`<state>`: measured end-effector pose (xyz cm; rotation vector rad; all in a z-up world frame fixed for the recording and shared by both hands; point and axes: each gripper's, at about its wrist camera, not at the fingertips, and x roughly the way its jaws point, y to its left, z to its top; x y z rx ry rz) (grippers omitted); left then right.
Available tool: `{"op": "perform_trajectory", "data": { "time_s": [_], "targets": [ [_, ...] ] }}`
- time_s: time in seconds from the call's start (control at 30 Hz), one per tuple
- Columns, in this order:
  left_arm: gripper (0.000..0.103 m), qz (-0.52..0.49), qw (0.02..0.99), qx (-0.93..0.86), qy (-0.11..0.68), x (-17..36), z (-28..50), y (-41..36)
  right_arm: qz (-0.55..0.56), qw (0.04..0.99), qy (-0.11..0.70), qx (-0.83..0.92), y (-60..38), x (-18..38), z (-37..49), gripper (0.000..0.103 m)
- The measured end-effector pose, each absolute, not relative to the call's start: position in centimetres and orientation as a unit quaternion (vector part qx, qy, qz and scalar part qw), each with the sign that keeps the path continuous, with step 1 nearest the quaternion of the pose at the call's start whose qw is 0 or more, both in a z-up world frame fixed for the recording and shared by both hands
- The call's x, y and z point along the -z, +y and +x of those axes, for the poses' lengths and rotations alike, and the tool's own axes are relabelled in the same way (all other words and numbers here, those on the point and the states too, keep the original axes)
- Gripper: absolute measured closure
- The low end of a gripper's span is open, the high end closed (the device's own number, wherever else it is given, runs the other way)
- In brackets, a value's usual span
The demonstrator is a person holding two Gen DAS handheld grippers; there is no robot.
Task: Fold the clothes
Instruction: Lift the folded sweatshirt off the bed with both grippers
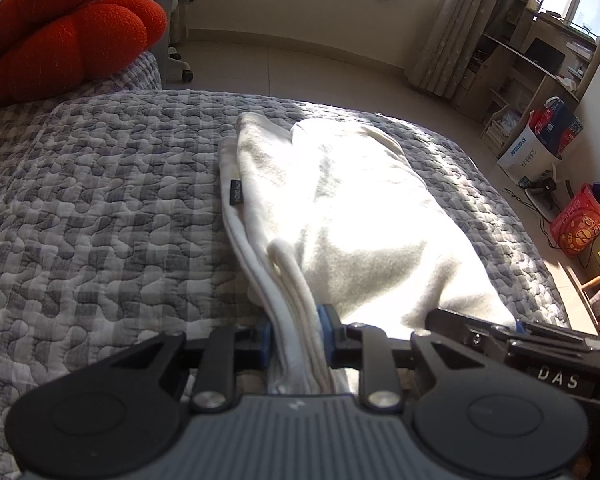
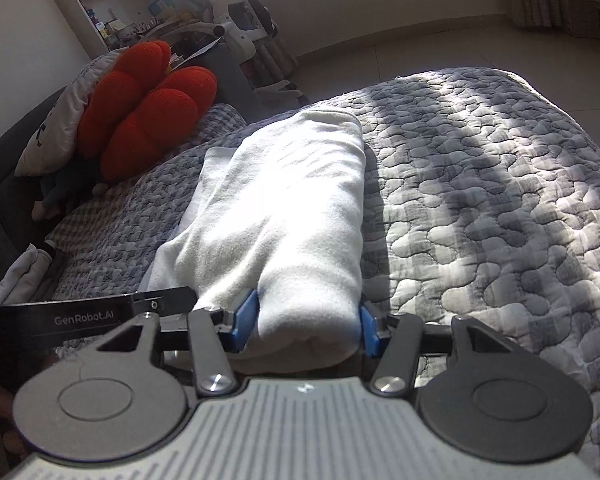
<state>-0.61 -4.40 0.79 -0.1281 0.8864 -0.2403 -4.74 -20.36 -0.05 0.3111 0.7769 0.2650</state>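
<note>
My left claw (image 1: 296,330) is clamped on the near edge of the white garment (image 1: 340,216), blue pads squeezing a thin stack of layered hems. My right claw (image 2: 308,322) is clamped on the same garment (image 2: 284,208), wider, its pads pressing both sides of a thick rolled fold at the near end. The garment lies folded into a long bundle on the bed (image 1: 100,208), running from my claws toward the far edge, sun falling bright across it. A small black tag (image 1: 235,192) sticks out on its left side, seen from the left wrist. The grey checked quilt (image 2: 480,200) covers the bed under it. A red cushion (image 2: 148,112) sits far left, well apart from the garment, with a white pillow (image 2: 60,120) behind it. From the left wrist view, the right claw's black body (image 1: 520,344) shows just right of mine. Shelves (image 1: 540,64) and boxes (image 1: 528,152) stand on the floor far right.
</note>
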Motion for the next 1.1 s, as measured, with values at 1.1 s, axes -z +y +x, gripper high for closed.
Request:
{"op": "perform_trajectory", "data": {
  "time_s": [1.1],
  "targets": [
    [0.079,-0.014,0.912,0.09,0.4,-0.4,-1.8,-5.7,-0.028,0.934,0.353,-0.042,-14.8,-0.3,-5.0,0.048]
  ]
}}
